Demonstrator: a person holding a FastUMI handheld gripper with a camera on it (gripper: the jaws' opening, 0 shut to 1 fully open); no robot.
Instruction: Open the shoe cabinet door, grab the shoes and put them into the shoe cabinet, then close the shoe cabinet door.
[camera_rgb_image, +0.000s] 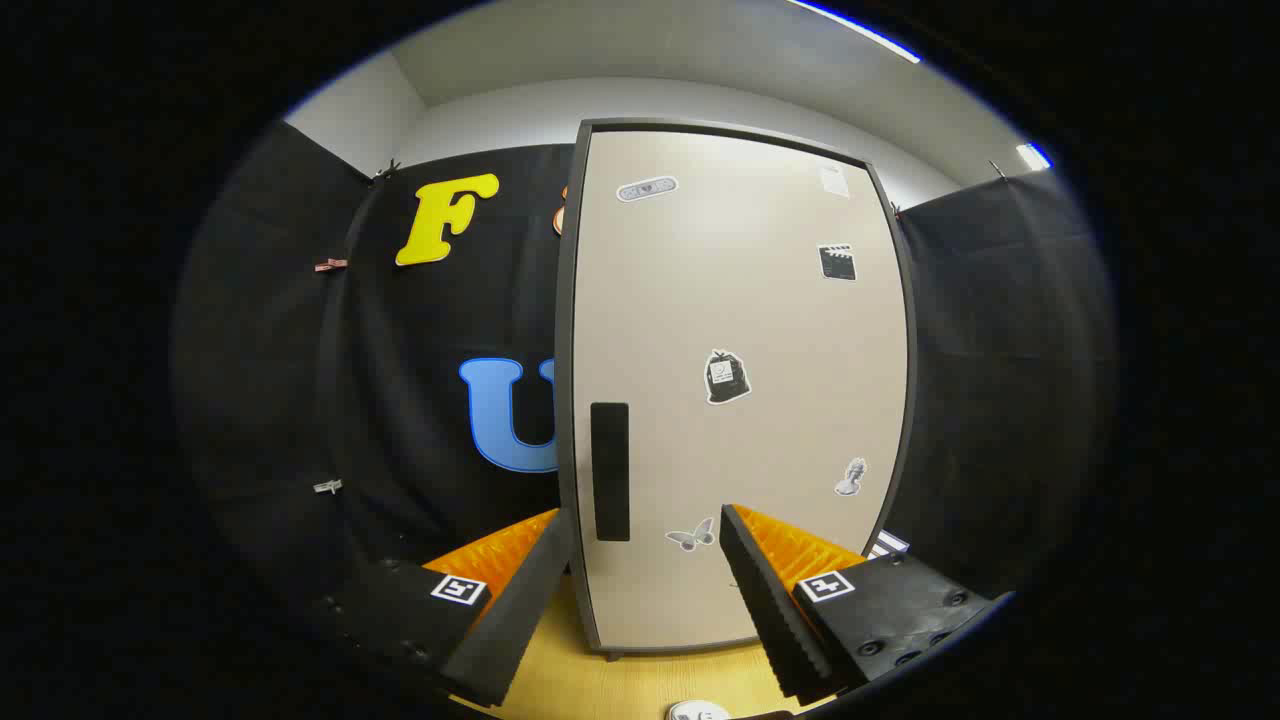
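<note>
The gripper was spread wide and held nothing, its fingers flanking the door's lower part. Just ahead stood the cabinet with the door closed, its handle untouched. By my judgement, every step remained: opening, loading shoes, closing.

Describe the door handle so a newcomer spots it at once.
Find the tall beige shoe cabinet against the black cloth wall. On its door's left edge, just ahead of the open gripper, sits the handle: a dark upright rectangle, unlike the small scattered stickers.
</note>
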